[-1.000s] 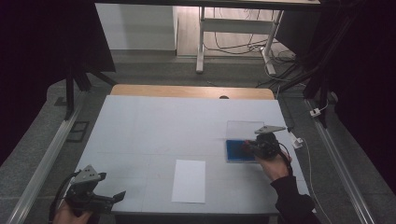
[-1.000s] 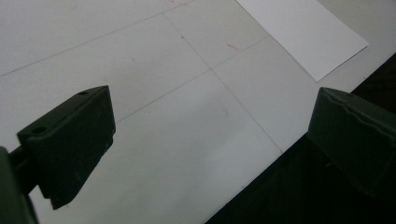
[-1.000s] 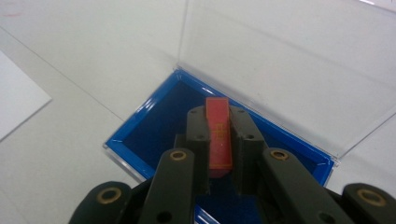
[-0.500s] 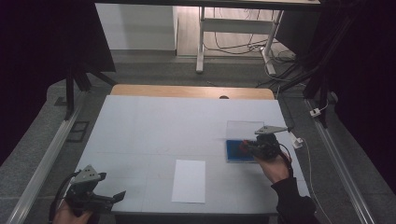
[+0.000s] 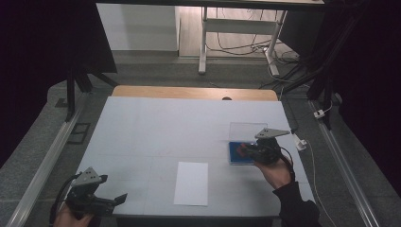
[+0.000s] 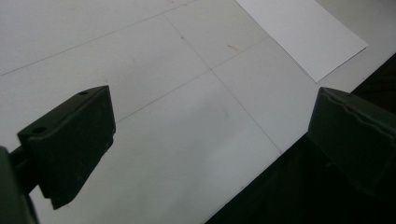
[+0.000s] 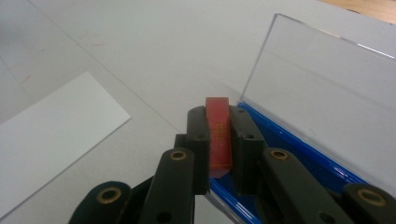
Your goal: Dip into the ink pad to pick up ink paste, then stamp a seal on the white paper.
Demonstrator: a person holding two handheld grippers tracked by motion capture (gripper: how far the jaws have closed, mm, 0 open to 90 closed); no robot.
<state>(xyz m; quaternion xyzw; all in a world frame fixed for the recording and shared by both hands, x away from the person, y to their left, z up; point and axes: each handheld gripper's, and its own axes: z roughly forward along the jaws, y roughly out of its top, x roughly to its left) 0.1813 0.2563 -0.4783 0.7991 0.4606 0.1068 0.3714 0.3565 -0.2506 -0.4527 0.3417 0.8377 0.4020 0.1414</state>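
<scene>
Now: red piece pinched at the blue case

Right gripper (image 7: 218, 135) is pinching a small red block (image 7: 218, 133), hovering just over the blue case (image 7: 299, 161), whose clear lid (image 7: 322, 84) is standing open beyond it. Left gripper (image 6: 210, 140) is hanging spread wide over the tabletop (image 6: 154, 60), white paper (image 6: 303, 35) lying ahead.

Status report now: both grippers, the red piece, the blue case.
Right gripper shut on red piece, above open blue case. Left gripper open, idle at near table edge. White sheet nearby, nothing blocking.

Grey table (image 5: 151, 132) bears white paper (image 5: 191, 183) and (apparently open) blue case (image 5: 234, 154).
</scene>
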